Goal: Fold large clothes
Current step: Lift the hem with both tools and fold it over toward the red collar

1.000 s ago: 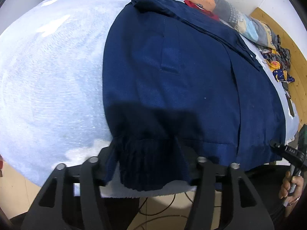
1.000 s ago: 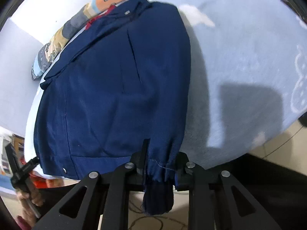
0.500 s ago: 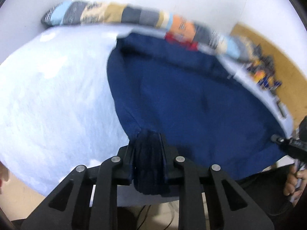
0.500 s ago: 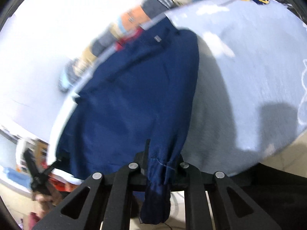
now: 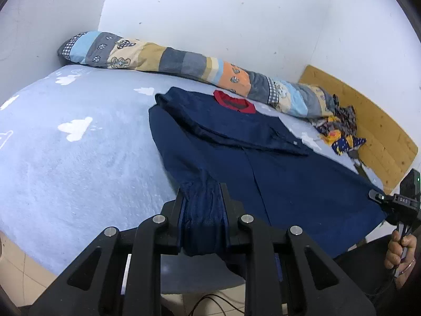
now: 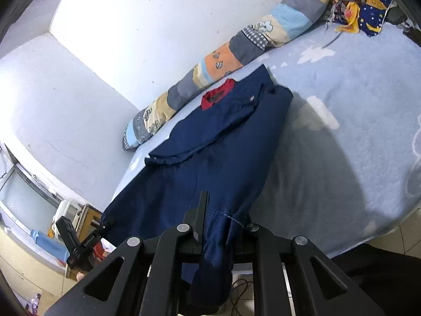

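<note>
Currently, the left gripper is clamped on the ribbed hem of the navy jacket, which lies spread flat on the pale blue bed. To the right, the right gripper is clamped on the opposite hem corner. Progress assessment: grasp complete; no fold laid yet; the bottom-to-collar fold remains.

Jacket: matt navy woven cloth, ribbed knit cuff. Blanket: fuzzy pale-blue fleece; headboard: bare knotty wood. Grippers: matt black plastic, shiny metal pins.
</note>
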A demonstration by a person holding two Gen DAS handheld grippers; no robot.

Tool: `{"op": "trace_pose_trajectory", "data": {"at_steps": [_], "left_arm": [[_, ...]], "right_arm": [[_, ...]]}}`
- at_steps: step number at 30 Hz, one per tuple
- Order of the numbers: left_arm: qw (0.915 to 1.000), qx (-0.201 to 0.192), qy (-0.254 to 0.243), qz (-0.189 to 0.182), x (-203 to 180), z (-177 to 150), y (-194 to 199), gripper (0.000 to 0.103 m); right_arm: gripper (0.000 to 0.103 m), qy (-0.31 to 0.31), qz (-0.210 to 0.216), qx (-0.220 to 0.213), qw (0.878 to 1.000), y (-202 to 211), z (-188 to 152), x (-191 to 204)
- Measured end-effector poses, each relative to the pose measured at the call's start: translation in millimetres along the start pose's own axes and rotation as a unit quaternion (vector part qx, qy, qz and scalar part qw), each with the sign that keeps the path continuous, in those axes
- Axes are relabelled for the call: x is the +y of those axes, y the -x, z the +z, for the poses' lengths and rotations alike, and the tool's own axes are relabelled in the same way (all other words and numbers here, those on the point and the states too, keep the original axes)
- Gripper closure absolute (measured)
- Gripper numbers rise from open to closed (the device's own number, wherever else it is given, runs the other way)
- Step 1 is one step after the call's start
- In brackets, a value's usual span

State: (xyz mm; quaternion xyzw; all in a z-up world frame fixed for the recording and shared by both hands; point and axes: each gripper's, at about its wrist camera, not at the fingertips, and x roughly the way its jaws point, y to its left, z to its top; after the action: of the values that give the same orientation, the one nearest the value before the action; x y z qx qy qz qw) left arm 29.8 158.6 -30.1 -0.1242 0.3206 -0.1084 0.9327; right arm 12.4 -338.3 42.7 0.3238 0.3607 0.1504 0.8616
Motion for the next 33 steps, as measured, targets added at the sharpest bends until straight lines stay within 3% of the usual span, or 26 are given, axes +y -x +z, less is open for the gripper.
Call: {"op": "trace_pose_trajectory", "data": {"at_steps": [9, 21, 26, 33], "left_arm": [[0.9997, -0.018, 0.005, 0.019, -2, 32, -1, 0.084], [0.9963, -0.074, 0.021, 0.038, -2, 122, -19, 0.084], [0.9965, -0.067, 0.038, 0.032, 0, 170, -52, 0.084], [0.9979, -0.045, 0.025, 0.04, -3, 237, -139, 0.083]], "right_arm": [[0.091, 0.02, 0.019, -0.026, 0.999, 13, 37, 25], [0.091, 0.053, 0.032, -0.063, 0.996, 5, 130, 67], [0.091, 0.03, 0.037, -0.066, 0.997, -22, 183, 62], [0.091, 0.025, 0.014, -0.062, 0.998, -90, 260, 50]]}}
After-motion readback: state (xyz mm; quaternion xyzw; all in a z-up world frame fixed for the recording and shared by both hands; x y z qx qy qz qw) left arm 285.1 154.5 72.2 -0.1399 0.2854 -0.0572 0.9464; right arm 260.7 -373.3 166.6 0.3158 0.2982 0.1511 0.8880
